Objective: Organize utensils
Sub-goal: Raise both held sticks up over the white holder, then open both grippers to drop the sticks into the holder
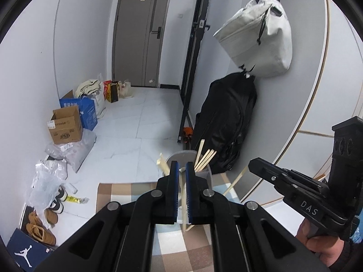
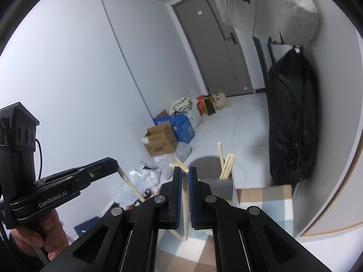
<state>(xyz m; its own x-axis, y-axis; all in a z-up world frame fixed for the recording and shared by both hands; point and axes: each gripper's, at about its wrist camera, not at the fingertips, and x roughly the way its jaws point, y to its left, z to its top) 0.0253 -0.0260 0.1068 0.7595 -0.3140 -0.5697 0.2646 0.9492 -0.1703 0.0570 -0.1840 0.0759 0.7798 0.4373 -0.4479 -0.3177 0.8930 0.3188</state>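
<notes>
A grey cylindrical holder (image 1: 207,174) stands on a checked cloth (image 1: 177,244) and holds several wooden chopsticks (image 1: 205,158). My left gripper (image 1: 181,170) is shut on wooden chopsticks (image 1: 183,204) just in front of the holder. My right gripper (image 2: 185,174) is shut on wooden chopsticks (image 2: 185,213) beside the holder (image 2: 221,187), which holds several chopsticks (image 2: 225,166). The right gripper shows in the left wrist view (image 1: 251,165) with a chopstick (image 1: 236,181) slanting down from its tip. The left gripper shows in the right wrist view (image 2: 114,162) with a chopstick (image 2: 131,185) in it.
A black bag (image 1: 229,124) and a white bag (image 1: 256,36) hang on the curved wall to the right. Cardboard boxes (image 1: 65,125), plastic bags (image 1: 47,176) and shoes (image 1: 40,229) lie along the left wall. A grey door (image 1: 140,31) stands at the far end.
</notes>
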